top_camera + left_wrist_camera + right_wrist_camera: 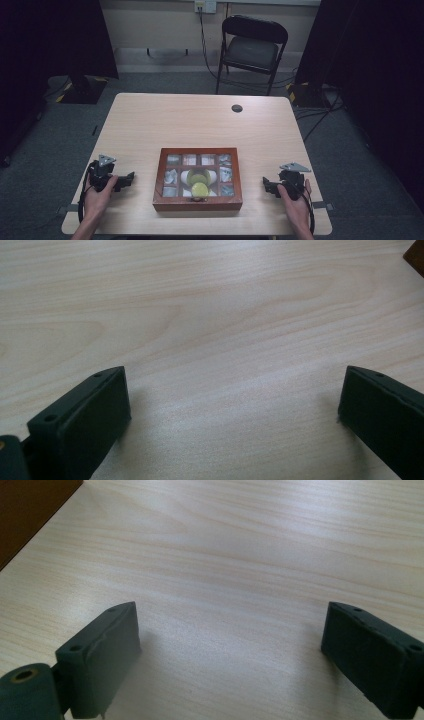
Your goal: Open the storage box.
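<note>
We hold our left gripper (131, 176) on the table (200, 120) to the left of the wooden box (198, 202), and our right gripper (265, 184) to the right of it. Both point in at the box, likely so we can reach it from two sides. Each one has its jaws wide apart with nothing between them. The box sits near our edge, with a yellow ball (200, 189) and small wrapped things inside.
</note>
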Motion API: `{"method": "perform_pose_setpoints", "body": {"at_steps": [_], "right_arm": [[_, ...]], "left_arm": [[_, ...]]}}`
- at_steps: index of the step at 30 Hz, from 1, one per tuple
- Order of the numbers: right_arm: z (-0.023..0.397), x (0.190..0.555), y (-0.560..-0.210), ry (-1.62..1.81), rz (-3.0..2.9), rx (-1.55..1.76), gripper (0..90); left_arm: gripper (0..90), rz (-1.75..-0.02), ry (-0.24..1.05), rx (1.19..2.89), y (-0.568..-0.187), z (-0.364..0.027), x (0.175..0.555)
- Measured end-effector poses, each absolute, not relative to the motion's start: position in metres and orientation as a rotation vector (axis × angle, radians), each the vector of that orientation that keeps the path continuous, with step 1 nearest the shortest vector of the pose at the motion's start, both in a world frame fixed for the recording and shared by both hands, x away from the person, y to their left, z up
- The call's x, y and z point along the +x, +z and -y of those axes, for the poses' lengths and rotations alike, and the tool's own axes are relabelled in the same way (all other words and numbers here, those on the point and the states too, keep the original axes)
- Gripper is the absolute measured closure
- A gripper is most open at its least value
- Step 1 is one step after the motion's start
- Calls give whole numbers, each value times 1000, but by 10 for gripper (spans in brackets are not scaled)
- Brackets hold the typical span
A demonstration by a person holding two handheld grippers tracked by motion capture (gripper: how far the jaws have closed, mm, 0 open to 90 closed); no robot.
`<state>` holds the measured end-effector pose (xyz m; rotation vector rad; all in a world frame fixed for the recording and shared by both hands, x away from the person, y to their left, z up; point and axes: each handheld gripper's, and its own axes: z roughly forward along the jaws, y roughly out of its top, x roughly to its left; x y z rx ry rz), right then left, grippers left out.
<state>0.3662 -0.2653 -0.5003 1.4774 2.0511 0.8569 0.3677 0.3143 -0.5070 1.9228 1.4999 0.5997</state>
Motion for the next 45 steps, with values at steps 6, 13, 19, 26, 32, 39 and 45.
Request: {"method": "perform_pose_setpoints", "body": {"at_steps": [6,13,19,26,32,39,45], "right_arm": [[265,365,-500,850,-2042,1487,81],[262,363,-497,870,-2070,1465,172],[258,360,-492,904,-2106,1457,221],[253,352,-480,989,-2157,1418,342],[247,346,-469,1085,-2187,1363,409],[235,340,-460,1145,-2244,1268,470],[224,335,-449,1221,-2286,1210,534]], "left_arm": [[3,-1471,592,1943,-507,-310,370],[2,-1462,586,1946,-507,-311,369],[2,-1462,586,1946,-507,-311,369],[2,-1462,586,1946,-507,-311,369],[2,-1462,586,1946,-507,-311,369],[2,-1462,586,1946,-507,-311,369],[2,-1462,586,1946,-507,-311,369]]}}
